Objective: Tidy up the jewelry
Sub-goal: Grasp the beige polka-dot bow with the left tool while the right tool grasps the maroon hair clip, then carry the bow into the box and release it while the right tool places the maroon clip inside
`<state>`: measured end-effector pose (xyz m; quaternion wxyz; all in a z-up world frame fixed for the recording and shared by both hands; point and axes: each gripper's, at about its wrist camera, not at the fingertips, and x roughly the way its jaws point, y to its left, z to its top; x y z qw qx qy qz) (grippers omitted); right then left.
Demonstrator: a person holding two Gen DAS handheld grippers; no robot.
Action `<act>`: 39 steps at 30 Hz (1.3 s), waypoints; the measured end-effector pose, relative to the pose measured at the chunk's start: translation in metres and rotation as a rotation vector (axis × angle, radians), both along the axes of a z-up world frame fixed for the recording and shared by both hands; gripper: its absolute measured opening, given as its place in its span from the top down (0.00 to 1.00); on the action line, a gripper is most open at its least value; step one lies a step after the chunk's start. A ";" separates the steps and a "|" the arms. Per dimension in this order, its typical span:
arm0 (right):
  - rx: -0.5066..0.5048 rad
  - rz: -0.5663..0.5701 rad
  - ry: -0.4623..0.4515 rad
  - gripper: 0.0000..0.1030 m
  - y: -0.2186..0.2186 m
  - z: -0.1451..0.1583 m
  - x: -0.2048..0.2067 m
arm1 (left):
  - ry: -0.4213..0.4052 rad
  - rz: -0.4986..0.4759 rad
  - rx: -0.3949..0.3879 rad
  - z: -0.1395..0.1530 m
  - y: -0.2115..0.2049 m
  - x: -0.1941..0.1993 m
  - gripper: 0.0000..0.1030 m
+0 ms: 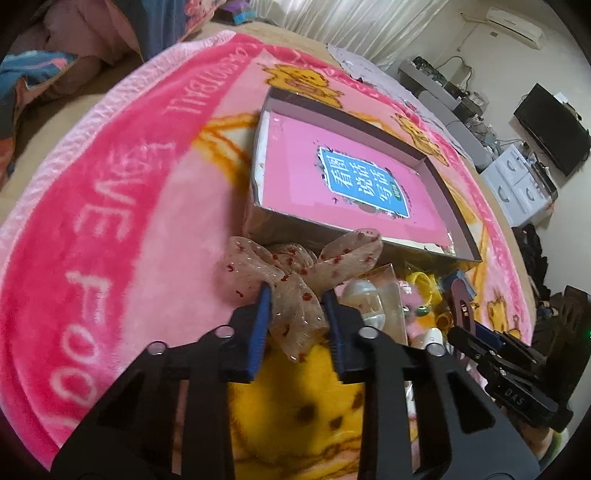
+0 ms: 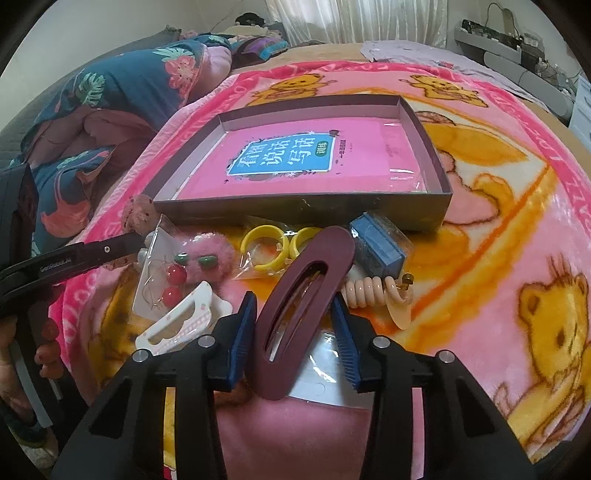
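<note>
**Hair things on a pink bear blanket**

A bed is covered by a pink blanket [image 2: 498, 192] with yellow bears. A flat grey box [image 2: 303, 210] sits on it with a pink book [image 2: 295, 158] inside. In front of the box lie yellow rings [image 2: 264, 245], a fluffy pink clip [image 2: 207, 258] and a blue box [image 2: 376, 249]. The left hand-held gripper [image 1: 297, 291] is closed on a spotted bow [image 1: 295, 273]. The right hand-held gripper [image 2: 293, 306] has a dark red hair clip [image 2: 303, 306] between its fingers; I cannot tell if they squeeze it. White curtains [image 2: 354, 22] hang behind the bed.
</note>
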<state>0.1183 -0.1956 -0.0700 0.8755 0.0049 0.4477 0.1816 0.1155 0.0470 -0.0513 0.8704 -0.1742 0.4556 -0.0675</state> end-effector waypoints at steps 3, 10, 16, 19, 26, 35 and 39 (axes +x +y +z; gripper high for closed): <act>0.002 0.018 -0.007 0.80 0.000 0.002 -0.002 | -0.015 0.006 0.011 0.003 0.002 -0.003 0.88; 0.020 0.048 -0.022 0.90 0.003 0.007 -0.006 | -0.049 0.042 0.025 0.012 0.013 -0.018 0.90; 0.053 0.092 -0.054 0.90 0.009 0.021 -0.012 | -0.102 0.083 0.049 0.027 0.023 -0.033 0.90; 0.075 0.125 -0.075 0.91 0.016 0.033 -0.016 | -0.129 0.101 0.051 0.037 0.027 -0.040 0.90; 0.122 0.184 -0.102 0.91 0.029 0.054 -0.014 | -0.181 0.135 0.075 0.059 0.035 -0.046 0.90; 0.167 0.164 -0.159 0.91 0.022 0.080 0.013 | -0.243 0.151 0.090 0.091 0.036 -0.026 0.90; 0.172 0.137 -0.189 0.91 0.012 0.089 0.026 | -0.260 0.128 0.094 0.100 0.026 -0.010 0.90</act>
